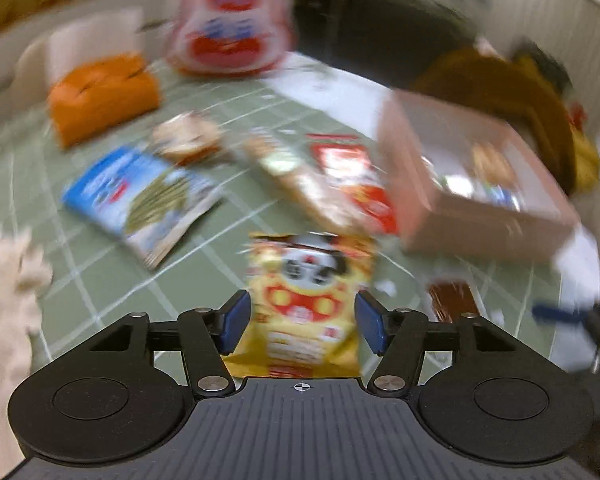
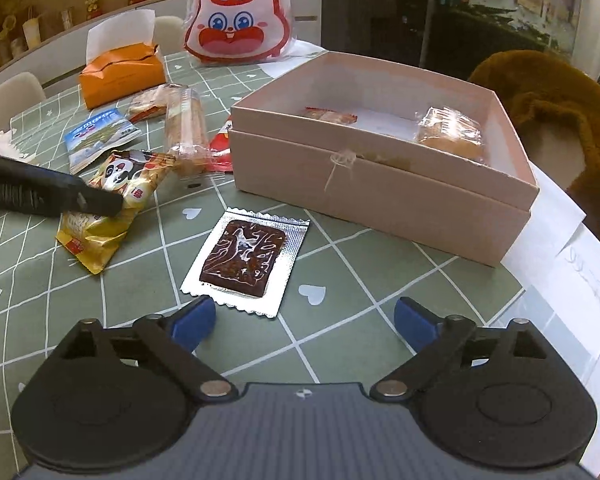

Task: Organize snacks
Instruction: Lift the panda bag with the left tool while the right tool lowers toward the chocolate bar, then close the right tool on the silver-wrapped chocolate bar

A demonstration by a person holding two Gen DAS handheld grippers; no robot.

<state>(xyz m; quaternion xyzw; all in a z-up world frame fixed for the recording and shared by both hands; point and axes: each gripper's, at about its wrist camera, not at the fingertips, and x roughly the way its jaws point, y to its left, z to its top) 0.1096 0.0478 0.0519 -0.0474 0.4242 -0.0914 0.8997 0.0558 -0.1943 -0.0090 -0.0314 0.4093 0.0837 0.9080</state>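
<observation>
From my left wrist everything is smeared by blur. My left tool (image 1: 302, 320) stands open, its pads either side of the yellow panda snack bag (image 1: 306, 300) on the green gridded worktop (image 1: 100, 272); I cannot tell whether they touch it. The pink box (image 1: 472, 208) sits to the right, its contents unreadable.

From my right wrist the view is sharp. My right tool (image 2: 304, 322) gapes wide and empty, just short of the foil-edged brown snack packet (image 2: 246, 258). The box (image 2: 380, 184) holds two wrapped snacks. A shelf of ornaments (image 2: 60, 12) lines the room behind.
</observation>
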